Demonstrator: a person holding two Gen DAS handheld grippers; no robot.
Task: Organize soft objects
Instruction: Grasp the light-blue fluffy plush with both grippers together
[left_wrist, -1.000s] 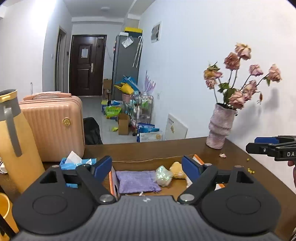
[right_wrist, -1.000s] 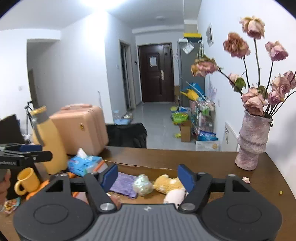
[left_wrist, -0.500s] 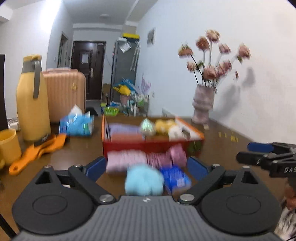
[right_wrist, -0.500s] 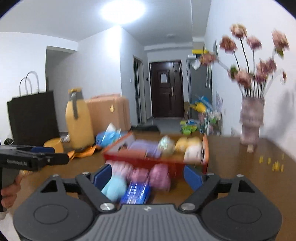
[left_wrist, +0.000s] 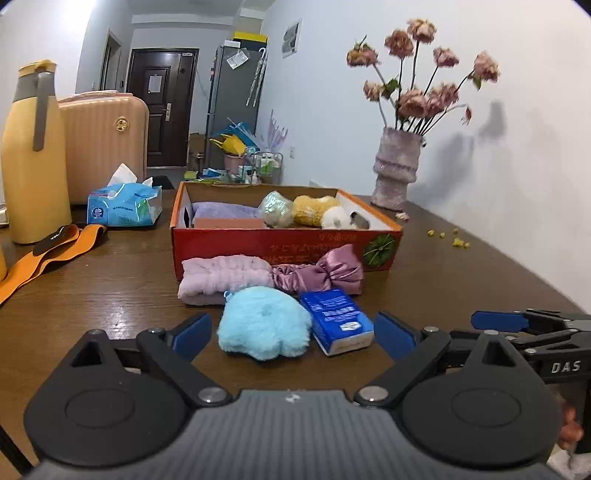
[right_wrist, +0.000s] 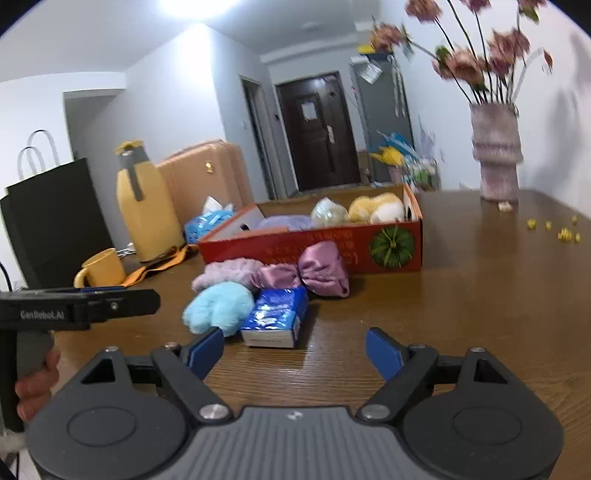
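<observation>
A red cardboard box on the brown table holds a purple cloth, a shiny ball, and a yellow plush with a white plush beside it. In front of it lie a pink fuzzy cloth, a pink satin bow, a light-blue fluffy puff and a blue tissue pack. My left gripper is open, just short of the puff and the pack. My right gripper is open over bare table, right of the pack.
At the left stand a yellow jug, a peach suitcase, a blue tissue packet, an orange strap, a yellow mug and a black bag. A vase of dried roses stands back right, near yellow crumbs.
Both grippers have come down from above the box to low over the table in front of it. The loose soft things now lie close ahead. Both jaws stand a little wider.
</observation>
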